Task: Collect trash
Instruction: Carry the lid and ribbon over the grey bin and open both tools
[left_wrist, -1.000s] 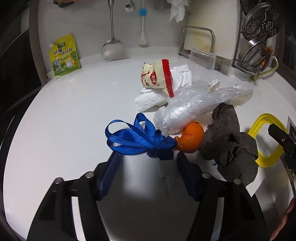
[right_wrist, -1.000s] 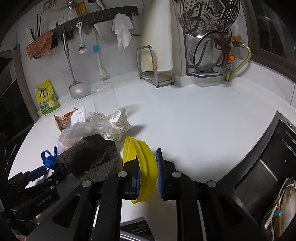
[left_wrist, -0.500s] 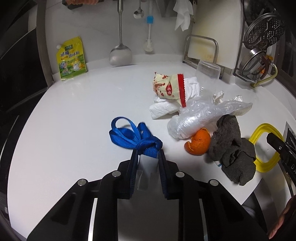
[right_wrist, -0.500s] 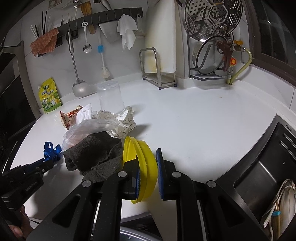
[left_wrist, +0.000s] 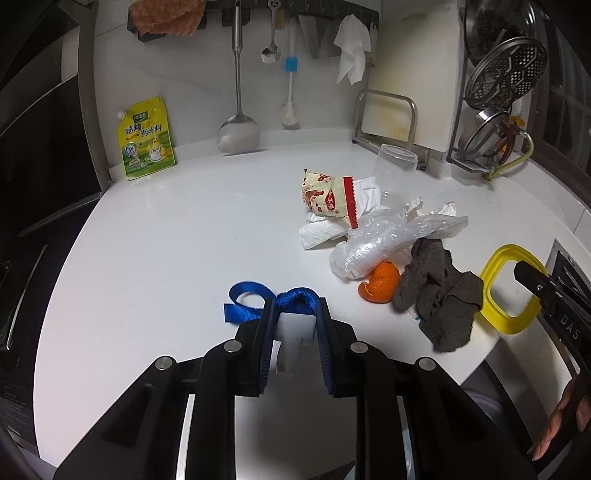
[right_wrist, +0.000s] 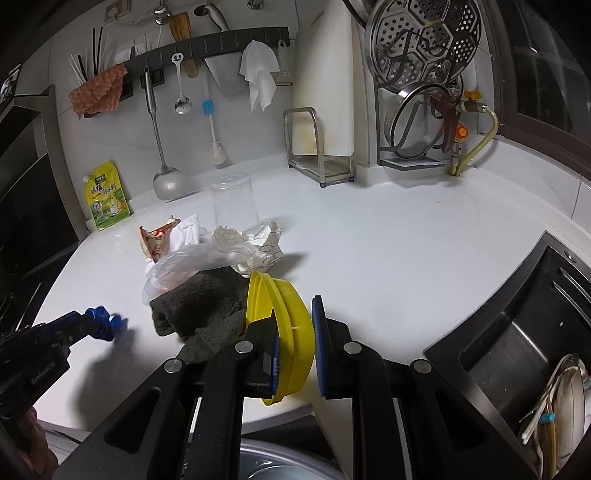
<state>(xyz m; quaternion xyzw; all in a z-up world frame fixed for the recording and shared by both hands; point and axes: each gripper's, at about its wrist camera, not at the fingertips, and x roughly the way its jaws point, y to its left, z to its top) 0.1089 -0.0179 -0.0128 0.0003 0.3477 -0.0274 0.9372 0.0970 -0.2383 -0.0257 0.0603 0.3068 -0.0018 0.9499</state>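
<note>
My left gripper (left_wrist: 295, 314) is shut on a blue ribbon (left_wrist: 251, 301) and holds it lifted over the white counter (left_wrist: 166, 240); the ribbon also shows in the right wrist view (right_wrist: 101, 323). My right gripper (right_wrist: 295, 325) is shut on a yellow lid (right_wrist: 286, 332) at the counter's front edge; the lid also shows in the left wrist view (left_wrist: 498, 295). Trash lies in a pile: a snack wrapper (left_wrist: 328, 197), white tissue (left_wrist: 321, 230), a clear plastic bag (left_wrist: 384, 243), an orange peel (left_wrist: 380, 288) and a dark grey cloth (left_wrist: 439, 299).
A clear plastic jar (right_wrist: 232, 203) stands behind the pile. A yellow seasoning pouch (left_wrist: 146, 140) leans on the back wall under hanging utensils (left_wrist: 238, 92). A cutting board rack (right_wrist: 317, 147) and dish rack (right_wrist: 421, 110) are at the back right. A sink (right_wrist: 517, 350) lies at the right.
My left gripper closed on the blue ribbon and pulled it back and up from the pile. My right gripper stayed shut on the yellow lid, hardly moving.
</note>
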